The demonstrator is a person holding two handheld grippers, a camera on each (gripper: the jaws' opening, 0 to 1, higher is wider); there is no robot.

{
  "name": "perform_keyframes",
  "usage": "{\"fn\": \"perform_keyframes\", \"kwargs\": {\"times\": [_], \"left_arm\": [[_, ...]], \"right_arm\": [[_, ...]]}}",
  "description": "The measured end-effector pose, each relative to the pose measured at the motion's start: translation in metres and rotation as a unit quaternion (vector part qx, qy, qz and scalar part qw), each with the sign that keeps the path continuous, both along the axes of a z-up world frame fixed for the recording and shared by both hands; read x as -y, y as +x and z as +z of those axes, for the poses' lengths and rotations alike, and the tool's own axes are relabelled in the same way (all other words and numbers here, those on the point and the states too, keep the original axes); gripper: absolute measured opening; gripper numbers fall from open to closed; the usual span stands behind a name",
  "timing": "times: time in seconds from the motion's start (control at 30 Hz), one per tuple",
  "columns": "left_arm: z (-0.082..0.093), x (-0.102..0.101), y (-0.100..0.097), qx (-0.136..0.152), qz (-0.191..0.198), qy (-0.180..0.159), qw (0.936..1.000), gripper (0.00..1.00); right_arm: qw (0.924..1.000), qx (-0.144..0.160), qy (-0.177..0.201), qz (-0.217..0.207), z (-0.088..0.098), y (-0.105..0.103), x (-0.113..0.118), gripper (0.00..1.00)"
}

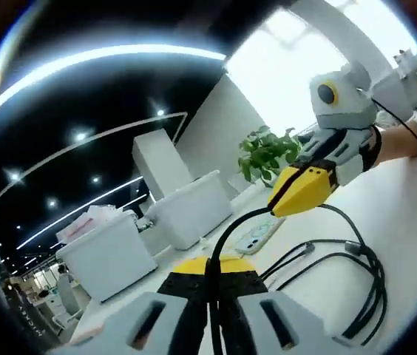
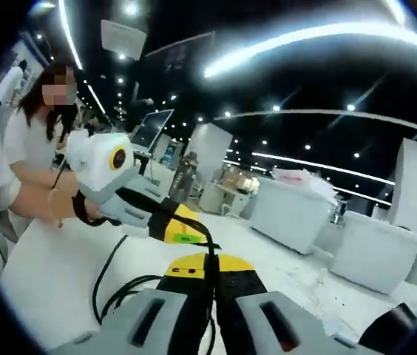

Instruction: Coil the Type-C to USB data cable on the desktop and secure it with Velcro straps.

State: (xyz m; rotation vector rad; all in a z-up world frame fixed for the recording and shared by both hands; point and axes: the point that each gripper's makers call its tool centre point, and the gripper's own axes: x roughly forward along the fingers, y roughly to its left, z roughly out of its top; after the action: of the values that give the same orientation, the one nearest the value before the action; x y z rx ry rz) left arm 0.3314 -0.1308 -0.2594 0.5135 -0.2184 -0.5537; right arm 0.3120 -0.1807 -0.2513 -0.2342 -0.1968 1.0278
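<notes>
White tabletop [image 1: 408, 222] spreads across the lower right of the left gripper view, from about 2 o'clock round to 6 o'clock, and it shows again in the right gripper view, running from 8 o'clock across the bottom. On it, in the left gripper view, stand two white boxes [image 1: 186, 209] at about 9 o'clock, the nearer one with something crumpled on top that is too blurred to name, and behind them at 1 o'clock a green potted plant [image 1: 266, 151], its pot hidden. The right gripper [image 1: 302, 189] comes in at 2 o'clock with its yellow jaws drawn together on the black data cable [image 1: 364, 288]; a person's hand [image 1: 353, 151] wrapped in a glove and strap holds its grey body. The cable arcs from those jaws down to 6 o'clock, where it runs into the narrow slot between the left gripper [image 1: 212, 310] jaws, which sit closed upon it. The rest of the cable lies in loose loops on the table at 4 to 5 o'clock, one plug end near 4 o'clock, the other end cut off. A small flat card or phone [image 1: 256, 233] lies near the centre; which it is cannot be told. In the right gripper view the cable passes likewise between both pairs of jaws, its slack at 7 o'clock.
</notes>
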Motion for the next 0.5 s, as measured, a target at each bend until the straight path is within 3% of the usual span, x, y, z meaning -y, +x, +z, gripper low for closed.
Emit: {"fn": "perform_keyframes", "kwargs": {"times": [0.03,0.1,0.17,0.2,0.27,0.33,0.37,0.4,0.5], "left_arm": [[0.002,-0.002,-0.001,0.004,0.001,-0.004,1.0,0.04],[0.006,-0.01,-0.002,0.01,0.016,-0.013,0.9997,0.04],[0.011,-0.017,-0.005,0.017,0.025,-0.022,0.9993,0.04],[0.014,-0.02,-0.007,0.022,0.025,-0.026,0.9991,0.04],[0.02,-0.022,-0.012,0.033,0.02,-0.039,0.9985,0.04],[0.028,-0.019,-0.018,0.046,0.01,-0.042,0.998,0.04],[0.031,-0.018,-0.02,0.053,0.01,-0.042,0.9976,0.04],[0.033,-0.016,-0.022,0.061,0.009,-0.038,0.9974,0.04],[0.039,-0.011,-0.03,0.082,0.0,-0.031,0.9961,0.04]], "right_arm": [[0.9987,-0.034,0.038,0.007,0.004,0.002,0.002,0.04],[0.9878,-0.097,0.121,0.007,0.018,0.013,0.015,0.05],[0.9796,-0.129,0.152,-0.021,0.021,0.034,0.036,0.05],[0.9798,-0.132,0.145,-0.036,0.017,0.044,0.044,0.05],[0.9878,-0.111,0.094,-0.055,0.002,0.057,0.05,0.07],[0.9901,-0.115,0.039,-0.07,-0.027,0.067,0.047,0.18],[0.9894,-0.135,0.014,-0.052,-0.048,0.065,0.037,0.2],[0.9891,-0.139,0.001,-0.049,-0.056,0.065,0.034,0.21],[0.9887,-0.13,-0.068,-0.034,-0.087,0.065,0.017,0.22]]}}
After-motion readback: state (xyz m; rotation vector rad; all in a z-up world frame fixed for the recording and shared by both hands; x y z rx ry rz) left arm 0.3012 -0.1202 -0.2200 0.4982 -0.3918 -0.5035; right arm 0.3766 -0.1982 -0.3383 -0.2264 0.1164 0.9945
